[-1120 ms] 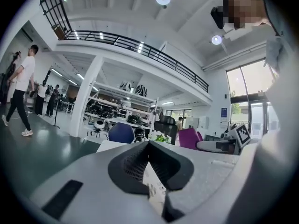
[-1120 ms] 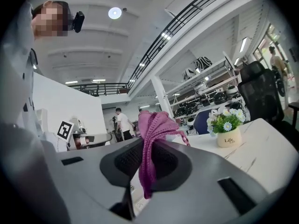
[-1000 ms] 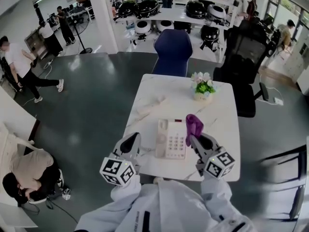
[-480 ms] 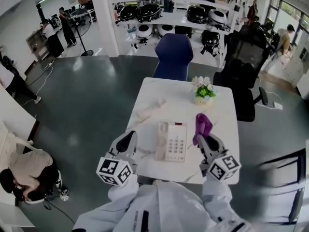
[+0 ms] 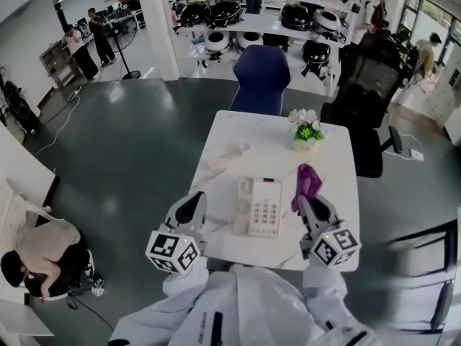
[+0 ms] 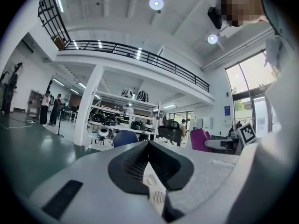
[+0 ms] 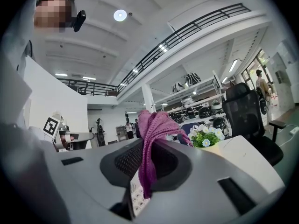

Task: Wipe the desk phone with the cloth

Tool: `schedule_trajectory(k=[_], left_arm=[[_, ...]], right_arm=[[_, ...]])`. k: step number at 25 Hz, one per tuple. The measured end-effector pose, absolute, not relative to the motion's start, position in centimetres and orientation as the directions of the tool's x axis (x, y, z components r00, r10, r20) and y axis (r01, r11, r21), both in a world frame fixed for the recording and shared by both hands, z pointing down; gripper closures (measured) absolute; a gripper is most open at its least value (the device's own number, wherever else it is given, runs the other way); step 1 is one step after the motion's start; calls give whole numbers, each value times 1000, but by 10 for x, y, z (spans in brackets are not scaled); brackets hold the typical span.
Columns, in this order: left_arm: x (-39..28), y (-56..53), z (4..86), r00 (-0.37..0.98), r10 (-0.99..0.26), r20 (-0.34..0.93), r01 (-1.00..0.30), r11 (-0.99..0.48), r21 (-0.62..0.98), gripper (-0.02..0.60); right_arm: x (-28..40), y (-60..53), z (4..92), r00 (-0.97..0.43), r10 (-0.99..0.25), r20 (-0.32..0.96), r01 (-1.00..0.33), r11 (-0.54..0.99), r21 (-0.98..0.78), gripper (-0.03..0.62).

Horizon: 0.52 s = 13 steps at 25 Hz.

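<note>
While the right gripper (image 5: 307, 202) clamps the cloth (image 5: 308, 177), the left gripper (image 5: 193, 205) has fingers together, empty.

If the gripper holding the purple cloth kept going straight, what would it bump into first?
Probably the flower pot at the far end of the table. The right gripper aims about there, though depth is hard to judge.

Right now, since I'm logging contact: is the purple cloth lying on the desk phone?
No, the cloth sticks up clamped in the right gripper, to the right of the desk phone, not on it.
</note>
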<state>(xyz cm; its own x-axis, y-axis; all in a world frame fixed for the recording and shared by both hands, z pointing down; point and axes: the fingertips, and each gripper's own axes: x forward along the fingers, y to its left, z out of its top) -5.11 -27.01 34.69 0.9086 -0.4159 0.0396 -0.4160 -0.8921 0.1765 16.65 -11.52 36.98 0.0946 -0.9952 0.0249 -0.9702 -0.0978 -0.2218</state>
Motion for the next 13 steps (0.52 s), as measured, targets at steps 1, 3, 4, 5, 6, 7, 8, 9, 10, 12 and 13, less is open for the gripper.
schedule_trajectory(k=[1, 3, 4, 5, 6, 7, 8, 9, 10, 12, 13], left_arm=[[-51, -270, 347, 908, -417, 39, -417, -892, 175, 584], [-51, -271, 348, 907, -419, 38, -419, -891, 174, 583], [-51, -271, 348, 907, -420, 37, -420, -891, 174, 583], [-51, -271, 348, 907, -419, 37, -419, -891, 174, 583], [-51, -271, 348, 908, -417, 39, -418, -892, 173, 583], [-51, -271, 349, 909, -415, 42, -416, -893, 171, 583], [-50, -272, 349, 910, -413, 45, -414, -894, 169, 583], [-50, -272, 350, 910, -412, 46, -414, -895, 168, 584], [-50, -272, 350, 909, -413, 47, -415, -894, 167, 584], [-50, -274, 351, 908, -417, 49, -419, -893, 165, 583], [-50, -275, 351, 907, -419, 49, -421, -892, 163, 584]], right_arm=[[167, -115, 371, 96, -995, 26, -971, -99, -219, 559], [168, -114, 373, 100, -995, 29, -971, -104, -216, 559], [169, -114, 374, 102, -994, 32, -971, -106, -214, 559], [169, -114, 375, 102, -994, 36, -971, -108, -211, 559], [169, -114, 377, 102, -994, 41, -972, -109, -209, 559], [169, -114, 378, 103, -994, 44, -972, -110, -207, 559], [170, -114, 378, 105, -993, 45, -972, -113, -205, 559], [170, -114, 378, 108, -993, 46, -972, -115, -203, 559], [171, -115, 378, 109, -993, 47, -973, -117, -200, 559], [172, -116, 380, 109, -993, 52, -974, -117, -194, 559], [172, -116, 380, 108, -993, 54, -975, -117, -191, 559]])
